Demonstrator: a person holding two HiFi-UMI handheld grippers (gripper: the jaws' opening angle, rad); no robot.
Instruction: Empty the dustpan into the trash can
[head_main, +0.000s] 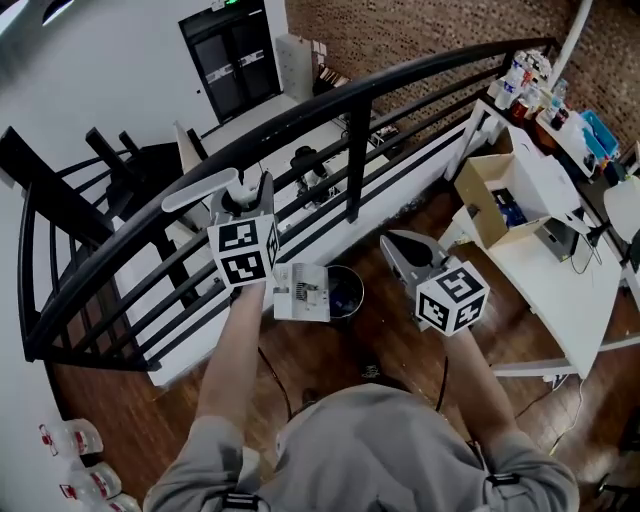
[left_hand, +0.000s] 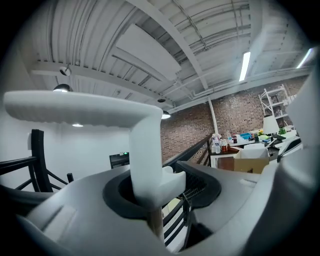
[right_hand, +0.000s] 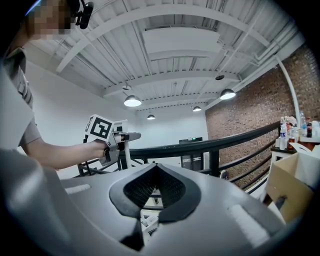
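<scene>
Black trash can (head_main: 352, 272), head view only

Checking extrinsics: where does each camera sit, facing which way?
Head view: on head, steeply down at railing, dustpan, trash can; forearms, left gripper, right gripper.
Left gripper view: on it, about level toward brick wall; jaws grip the dustpan's handle.
Right gripper view: on it, toward railing; empty shut jaws, left forearm.
Shared: railing, all three.

The head view looks steeply down from above the person onto the left gripper (head_main: 245, 200), the right gripper (head_main: 402, 248), the black railing (head_main: 350, 95) and the wooden floor (head_main: 330, 345). Each gripper view sits close behind its own jaws and faces nearly level. Both share the railing and the brick wall (left_hand: 240, 107), and the right gripper view also catches the left gripper.
</scene>
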